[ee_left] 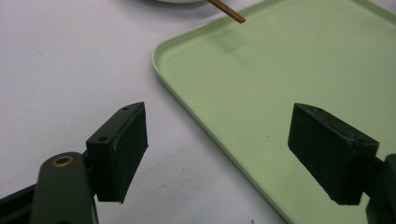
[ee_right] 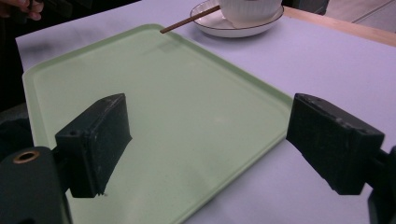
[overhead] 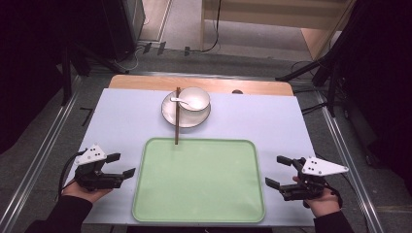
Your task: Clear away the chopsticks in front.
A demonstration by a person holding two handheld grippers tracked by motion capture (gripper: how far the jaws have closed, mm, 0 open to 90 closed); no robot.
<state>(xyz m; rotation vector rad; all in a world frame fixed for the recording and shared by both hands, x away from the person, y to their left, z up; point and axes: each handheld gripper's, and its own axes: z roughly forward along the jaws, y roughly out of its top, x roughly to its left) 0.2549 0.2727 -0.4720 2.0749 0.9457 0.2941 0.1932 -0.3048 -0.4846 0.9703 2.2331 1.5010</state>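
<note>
Left tongs point(overhead: 121, 165) held low at the left edge of the surface point(overhead: 126, 121), jaws spread wide, nothing between them, just beside the tray's left rim. In the middle, a pale green tray point(overhead: 199, 213), bare, lying flat near the front edge. Beyond it, a white plate point(overhead: 170, 112) carrying a white bowl point(overhead: 195, 98) with a white spoon point(overhead: 182, 102) inside; brown chopsticks point(overhead: 177, 116) laid across the plate, near tips reaching over the tray's far rim. Right tongs point(overhead: 278, 171) held at the right side, jaws likewise wide apart and empty, just beside the tray's right rim.
</note>
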